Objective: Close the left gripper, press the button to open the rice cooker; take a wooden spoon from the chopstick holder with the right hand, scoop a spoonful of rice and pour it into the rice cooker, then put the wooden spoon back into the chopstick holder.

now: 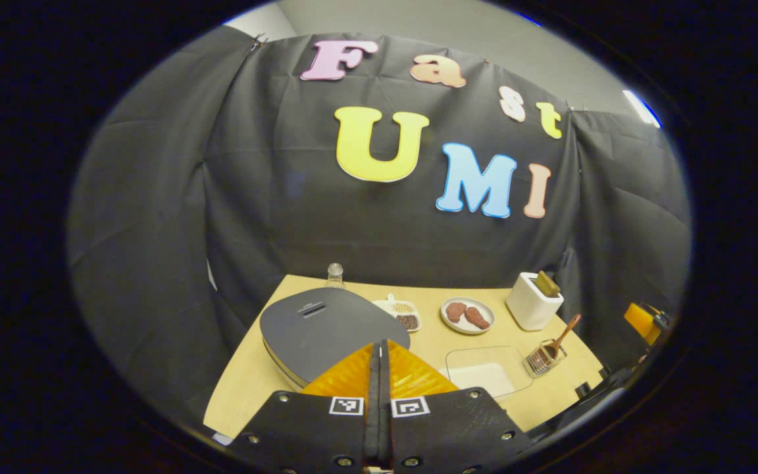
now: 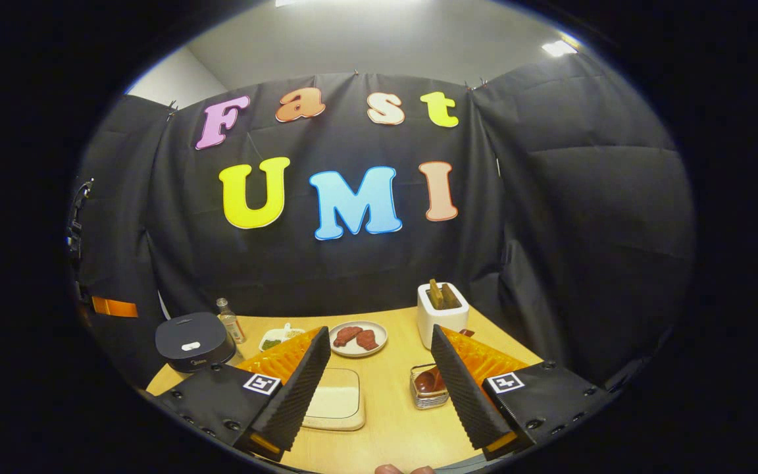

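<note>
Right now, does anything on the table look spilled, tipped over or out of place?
Nothing stands out. The rice cooker sits flat with its lid shut, the wooden spoon leans in the chopstick holder, and the rice stays inside its clear tray. The left claw is shut and empty; the right claw is open.

No readable wording here. The faint mark on the rice cooker, lower left of the right gripper view, is too small to make out. Square black-and-white coded tags sit on the left gripper and the right gripper, low in both views.
</note>
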Available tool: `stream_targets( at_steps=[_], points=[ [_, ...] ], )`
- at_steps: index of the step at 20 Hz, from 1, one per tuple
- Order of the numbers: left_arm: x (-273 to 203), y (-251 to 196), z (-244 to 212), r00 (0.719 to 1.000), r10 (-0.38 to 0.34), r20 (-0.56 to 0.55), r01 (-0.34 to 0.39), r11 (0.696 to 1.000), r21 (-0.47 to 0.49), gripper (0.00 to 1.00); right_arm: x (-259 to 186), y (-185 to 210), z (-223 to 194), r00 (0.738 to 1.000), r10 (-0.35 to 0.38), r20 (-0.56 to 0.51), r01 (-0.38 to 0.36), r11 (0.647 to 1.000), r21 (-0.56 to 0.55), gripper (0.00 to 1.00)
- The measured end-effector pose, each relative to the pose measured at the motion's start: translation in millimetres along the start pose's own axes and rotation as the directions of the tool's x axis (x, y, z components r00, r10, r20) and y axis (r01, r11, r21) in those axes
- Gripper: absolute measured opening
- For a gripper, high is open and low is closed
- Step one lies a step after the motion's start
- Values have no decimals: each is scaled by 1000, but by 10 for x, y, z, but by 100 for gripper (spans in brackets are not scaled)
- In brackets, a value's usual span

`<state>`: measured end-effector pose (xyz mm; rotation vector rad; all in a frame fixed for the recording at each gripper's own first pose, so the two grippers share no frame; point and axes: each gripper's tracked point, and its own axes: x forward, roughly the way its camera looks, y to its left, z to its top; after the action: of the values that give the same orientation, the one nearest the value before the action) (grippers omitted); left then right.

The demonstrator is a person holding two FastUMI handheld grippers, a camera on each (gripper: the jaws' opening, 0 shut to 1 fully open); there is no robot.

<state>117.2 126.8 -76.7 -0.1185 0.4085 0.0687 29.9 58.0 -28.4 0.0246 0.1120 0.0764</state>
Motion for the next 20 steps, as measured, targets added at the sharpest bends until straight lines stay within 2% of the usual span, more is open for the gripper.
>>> stream_targets(
  at_steps=[1,2,6,7,8,16,17,20],
  points=[
    [120,32,-37,999,6,-33,-6,1000,-14,1,26,55,-49,1000,19,-14,-19,1000,1,93],
    [259,70,-77,998,14,-65,-15,1000,-24,0,47,114,-77,999,42,-23,-42,999,-5,98],
    [687,129,-235,988,14,-156,-21,999,-42,1,236,180,5,997,78,-3,-78,997,-27,98],
    [772,129,-282,984,12,-177,-21,998,-51,1,282,173,17,997,80,-2,-80,996,-28,93],
    [847,140,-321,981,10,-194,-21,998,-57,1,331,163,17,997,79,-3,-79,997,-28,98],
    [1318,124,-649,963,19,-270,-45,995,-91,1,629,-72,-8,999,37,-32,-37,999,24,98],
    [1364,127,-691,959,24,-283,-51,995,-88,3,662,-85,-10,999,35,-34,-35,999,22,98],
    [1473,104,-794,950,18,-312,-53,993,-103,1,741,-120,-5,999,29,-34,-29,999,14,98]
  ],
)
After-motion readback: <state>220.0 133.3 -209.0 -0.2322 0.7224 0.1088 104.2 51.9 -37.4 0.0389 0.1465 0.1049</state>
